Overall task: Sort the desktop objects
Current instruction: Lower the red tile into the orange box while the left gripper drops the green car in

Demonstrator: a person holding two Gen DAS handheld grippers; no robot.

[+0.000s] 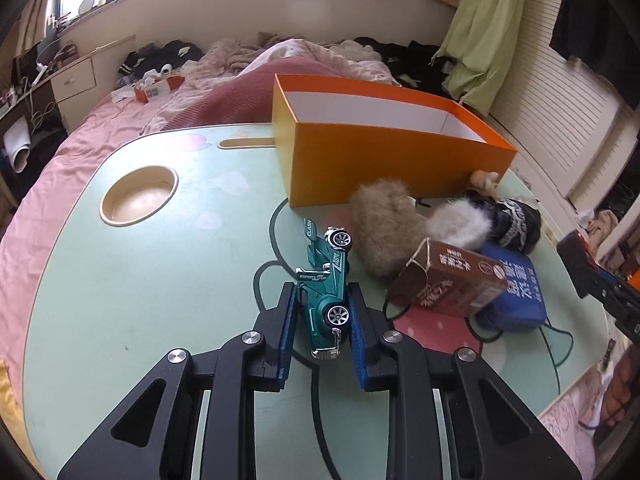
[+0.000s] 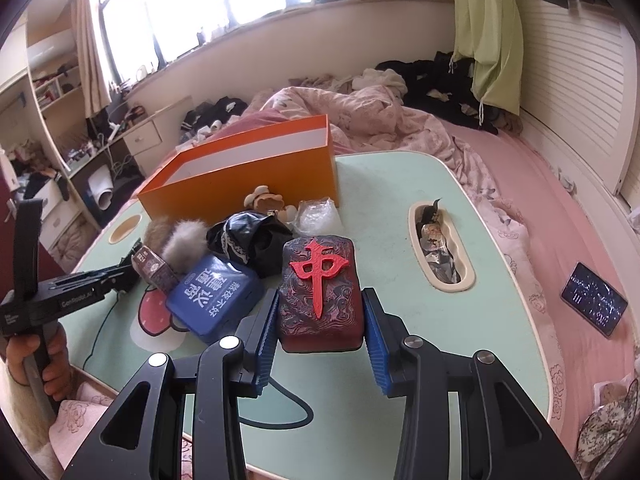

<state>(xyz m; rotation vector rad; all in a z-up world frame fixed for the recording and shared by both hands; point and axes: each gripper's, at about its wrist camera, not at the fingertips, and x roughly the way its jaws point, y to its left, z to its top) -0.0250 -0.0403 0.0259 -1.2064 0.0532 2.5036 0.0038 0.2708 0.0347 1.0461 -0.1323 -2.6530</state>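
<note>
Your left gripper (image 1: 322, 308) is clamped on the green toy car (image 1: 326, 286) just above the table (image 1: 120, 280) — small, rigid, slick, so keep gripping its flat sides. Your right gripper (image 2: 320, 320) has closed on the mahjong-tile block (image 2: 320, 288) — stiff and bulky.

The green toy car (image 1: 325, 292) reads "CLASH" on its rear wing, "EXPERT STOP" and "SUPER FAST" along its body. A raised red "中" stands on the dark red block (image 2: 321, 294).
</note>
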